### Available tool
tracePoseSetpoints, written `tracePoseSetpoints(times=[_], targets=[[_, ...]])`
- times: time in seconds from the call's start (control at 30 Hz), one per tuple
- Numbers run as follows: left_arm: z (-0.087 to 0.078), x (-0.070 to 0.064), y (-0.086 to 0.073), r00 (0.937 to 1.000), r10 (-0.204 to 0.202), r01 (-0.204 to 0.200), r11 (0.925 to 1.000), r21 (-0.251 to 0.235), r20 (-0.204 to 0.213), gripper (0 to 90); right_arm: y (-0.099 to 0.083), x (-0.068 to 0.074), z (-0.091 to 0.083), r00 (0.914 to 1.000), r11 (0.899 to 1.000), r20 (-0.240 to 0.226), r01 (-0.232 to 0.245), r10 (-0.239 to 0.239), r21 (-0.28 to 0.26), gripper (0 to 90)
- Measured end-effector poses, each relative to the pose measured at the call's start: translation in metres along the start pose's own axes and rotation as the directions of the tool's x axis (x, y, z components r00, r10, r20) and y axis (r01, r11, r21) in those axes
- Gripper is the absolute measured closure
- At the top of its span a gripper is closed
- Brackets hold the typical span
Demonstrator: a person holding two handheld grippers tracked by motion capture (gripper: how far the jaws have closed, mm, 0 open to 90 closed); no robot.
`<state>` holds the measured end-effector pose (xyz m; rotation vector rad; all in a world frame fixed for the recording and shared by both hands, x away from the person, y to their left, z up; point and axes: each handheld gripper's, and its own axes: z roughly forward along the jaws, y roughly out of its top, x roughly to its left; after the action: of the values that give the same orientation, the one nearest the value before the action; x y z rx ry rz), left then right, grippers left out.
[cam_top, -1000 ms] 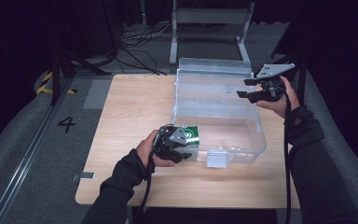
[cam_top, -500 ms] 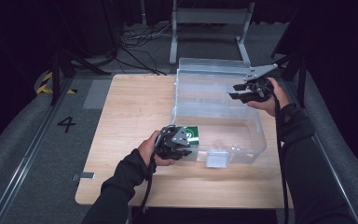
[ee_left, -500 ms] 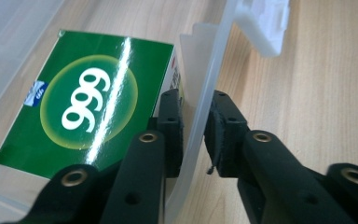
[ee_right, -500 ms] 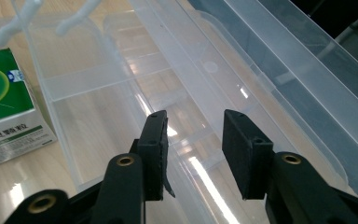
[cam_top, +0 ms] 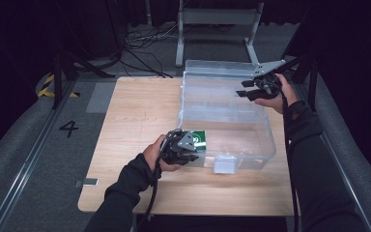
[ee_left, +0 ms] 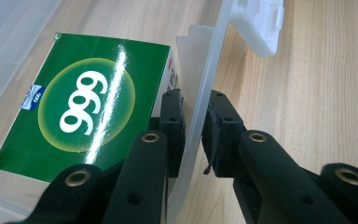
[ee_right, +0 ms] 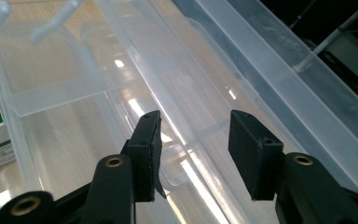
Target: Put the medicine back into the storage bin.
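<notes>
one tongs, right tongs (cam_top: 241, 90), moved inward over bin (cam_top: 232, 104) (jaws apart).

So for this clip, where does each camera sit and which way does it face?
High view: above the person's side, looking forward and down on the light wooden table; both forearms, left gripper and right gripper show.
Left gripper view: on the left gripper, looking along its fingers, which straddle the clear plastic bin's wall beside the green 999 box.
Right gripper view: on the right gripper, facing into the bin, fingers apart.
All three share the bin and green box.
</notes>
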<state>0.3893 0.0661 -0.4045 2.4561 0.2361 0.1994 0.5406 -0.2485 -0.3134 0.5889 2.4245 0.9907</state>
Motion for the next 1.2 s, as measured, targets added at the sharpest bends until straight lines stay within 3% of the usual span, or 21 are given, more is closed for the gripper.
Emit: tracePoseSetpoints(times=[0.17, 0.33, 0.53, 0.73, 0.97, 1.2], targets=[[0.000, 0.000, 0.000, 1.0000, 0.001, -0.001, 1.0000, 0.001, -0.002, 79.1, -0.004, -0.004, 0.011, 0.9999, 1.000, 0.006, -0.011, 0.011, 0.020, 53.6], [0.000, 0.000, 0.000, 1.0000, -0.002, 0.002, 1.0000, 0.003, -0.002, 79.1, -0.008, -0.005, 0.022, 1.0000, 0.998, -0.003, -0.005, 0.005, 0.061, 57.7], [0.000, 0.000, 0.000, 1.0000, -0.005, 0.005, 1.0000, 0.003, -0.002, 79.1, -0.008, -0.006, 0.024, 0.9996, 0.999, -0.027, 0.003, -0.002, 0.048, 64.0], [0.000, 0.000, 0.000, 0.9999, -0.011, 0.011, 0.9999, 0.006, -0.002, 79.0, -0.003, -0.008, 0.023, 0.9958, 0.996, -0.074, 0.060, -0.055, 0.068, 71.9], [0.001, 0.001, 0.000, 0.9997, -0.023, 0.023, 0.9997, 0.001, 0.003, 78.9, 0.002, -0.013, 0.023, 0.9836, 0.988, -0.133, 0.133, -0.122, 0.078, 79.5], [0.002, 0.002, 0.000, 0.9995, -0.029, 0.029, 0.9996, -0.002, 0.012, 78.8, 0.003, -0.013, 0.021, 0.9759, 0.985, -0.160, 0.161, -0.148, 0.069, 84.0]])
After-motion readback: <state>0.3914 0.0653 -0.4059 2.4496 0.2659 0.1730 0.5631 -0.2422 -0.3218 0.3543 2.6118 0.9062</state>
